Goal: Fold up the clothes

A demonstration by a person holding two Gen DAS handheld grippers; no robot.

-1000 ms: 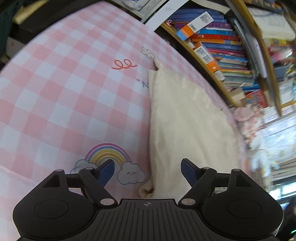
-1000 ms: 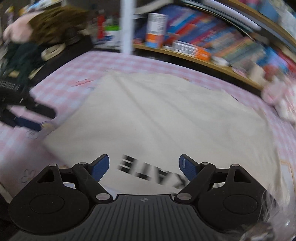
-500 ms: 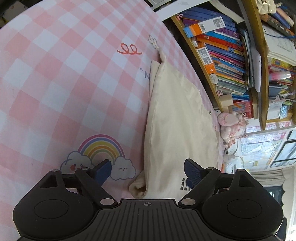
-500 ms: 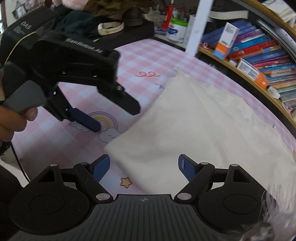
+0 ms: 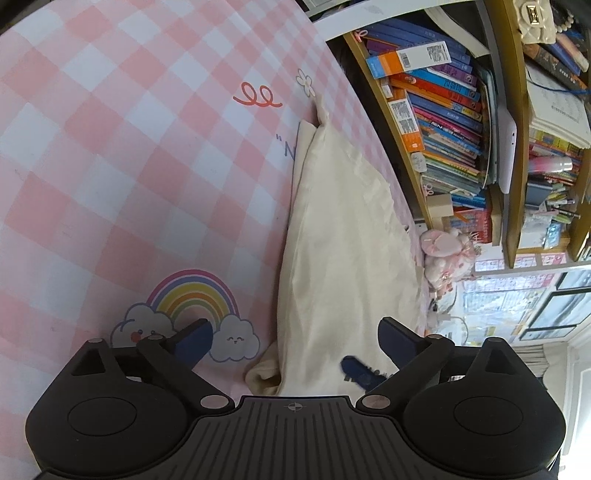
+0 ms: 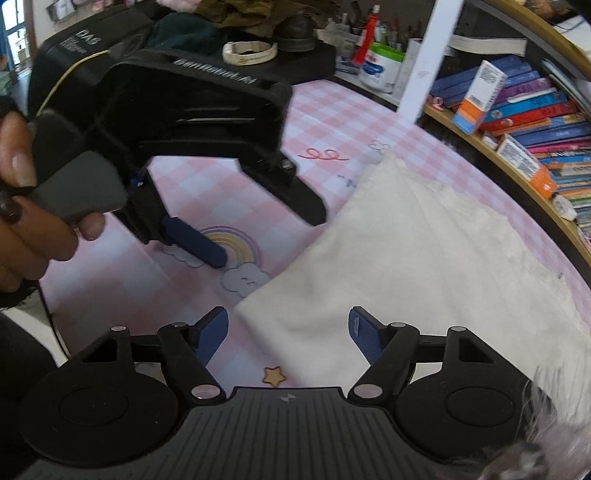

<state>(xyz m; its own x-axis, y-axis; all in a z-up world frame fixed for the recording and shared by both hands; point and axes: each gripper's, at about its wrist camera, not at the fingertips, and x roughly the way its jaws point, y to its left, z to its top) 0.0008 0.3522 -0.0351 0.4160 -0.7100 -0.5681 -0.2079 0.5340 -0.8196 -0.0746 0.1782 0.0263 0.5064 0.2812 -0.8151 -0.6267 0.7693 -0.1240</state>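
Observation:
A cream garment (image 5: pixel 343 251) (image 6: pixel 417 254) lies flat on the pink checked cloth (image 5: pixel 110 147) (image 6: pixel 325 122). My left gripper (image 5: pixel 295 341) hovers over its near corner, beside the rainbow print (image 5: pixel 192 295). Its jaws are opening, with the rolled corner of the fabric (image 5: pixel 264 373) below them, unpressed. My right gripper (image 6: pixel 288 332) points down at the same corner. Its jaws are closing, and the garment's edge sits between the pads, untouched. A hand (image 6: pixel 22 206) holds the left gripper (image 6: pixel 267 238) in the right wrist view. One blue finger of the right gripper (image 5: pixel 358 367) shows in the left wrist view.
A curved wooden bookshelf (image 5: pixel 436 122) (image 6: pixel 524 122) packed with books borders the far side. A pink plush toy (image 5: pixel 447 251) sits past the garment. Dark clothes and a black case (image 6: pixel 236 33) stand at the back left, bottles (image 6: pixel 380 62) beside them.
The right wrist view swung left along the garment, from its printed lettering to the near corner, and the left gripper came into its view. The left jaws widened; the right jaws narrowed slightly.

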